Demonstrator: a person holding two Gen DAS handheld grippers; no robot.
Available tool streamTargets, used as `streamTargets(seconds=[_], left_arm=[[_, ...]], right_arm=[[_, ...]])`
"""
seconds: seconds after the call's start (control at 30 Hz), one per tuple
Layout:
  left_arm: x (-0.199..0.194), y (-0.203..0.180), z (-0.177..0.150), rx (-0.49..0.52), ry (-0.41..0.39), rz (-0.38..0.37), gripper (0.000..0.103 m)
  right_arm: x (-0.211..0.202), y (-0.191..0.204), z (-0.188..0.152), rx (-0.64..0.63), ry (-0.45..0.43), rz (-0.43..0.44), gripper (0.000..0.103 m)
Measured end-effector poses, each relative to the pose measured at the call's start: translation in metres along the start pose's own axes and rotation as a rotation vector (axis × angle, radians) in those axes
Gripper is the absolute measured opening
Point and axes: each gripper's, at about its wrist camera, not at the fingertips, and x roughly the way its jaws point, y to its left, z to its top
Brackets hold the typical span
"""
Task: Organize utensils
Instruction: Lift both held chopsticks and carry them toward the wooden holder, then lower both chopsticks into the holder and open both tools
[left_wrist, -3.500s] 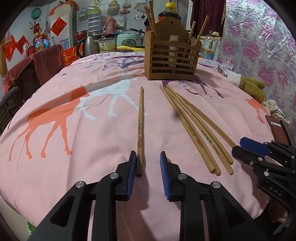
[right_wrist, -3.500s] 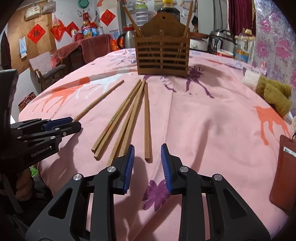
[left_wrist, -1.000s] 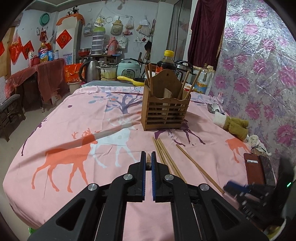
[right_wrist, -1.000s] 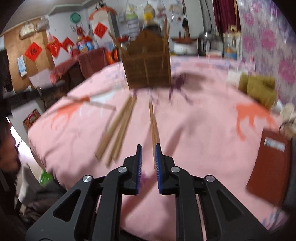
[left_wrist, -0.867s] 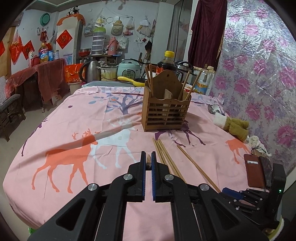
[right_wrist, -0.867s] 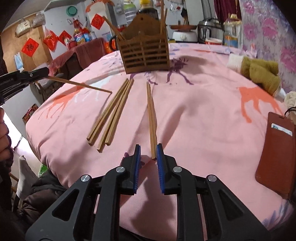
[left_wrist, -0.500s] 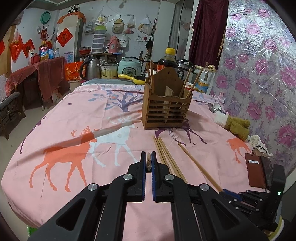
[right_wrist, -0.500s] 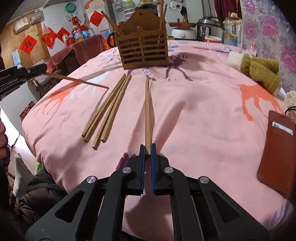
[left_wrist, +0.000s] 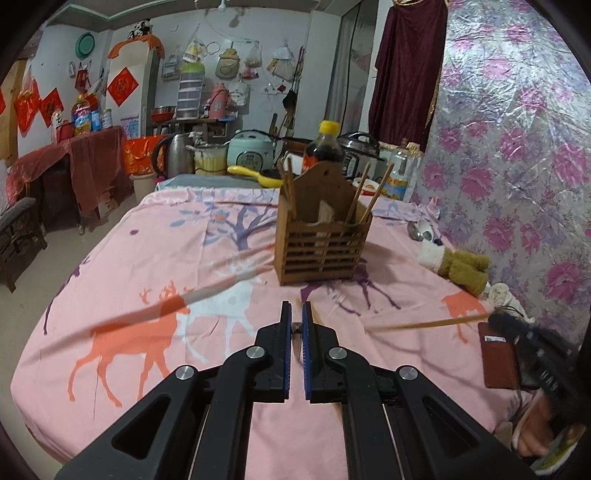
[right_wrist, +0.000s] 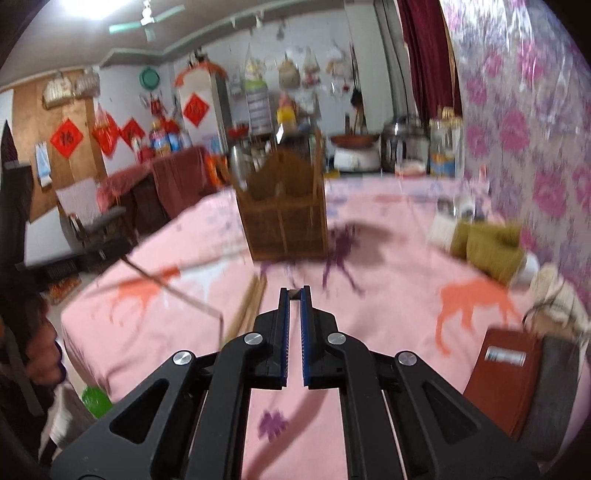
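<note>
The wooden slatted holder (left_wrist: 323, 236) stands upright at the far middle of the pink cloth, with several chopsticks leaning in it. My left gripper (left_wrist: 296, 306) is shut on one chopstick (left_wrist: 296, 326), whose butt end shows between the blue pads. That same chopstick (right_wrist: 173, 293) slants above the cloth in the blurred right wrist view. My right gripper (right_wrist: 294, 291) is shut on another chopstick (left_wrist: 424, 325), held clear of the table and pointing left. A few loose chopsticks (right_wrist: 253, 306) lie on the cloth just left of the right gripper.
A brown and white stuffed toy (left_wrist: 458, 262) and a red wallet (left_wrist: 496, 354) lie near the table's right edge. A dark bottle (left_wrist: 325, 147), rice cookers and a kettle stand behind the holder. A chair (right_wrist: 92, 218) stands off the table's left side.
The right gripper shut on a chopstick lying on the cloth and raised it off the table. The left gripper rose a little with its chopstick still gripped.
</note>
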Motion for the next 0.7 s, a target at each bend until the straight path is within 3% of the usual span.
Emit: streamTargets(seconds=[0.3, 0.7], left_arm=[[-0.002, -0.021, 0.025, 0.054, -0.030, -0.040, 0.006], [0.022, -0.043, 0.081, 0.119, -0.070, -0.070, 0.006]], right_arm=[[-0.012, 0.012, 0.030, -0.012, -0.065, 0.033, 0.006], [0.017, 0.010, 0.071, 0.013, -0.091, 0.029, 0.006]])
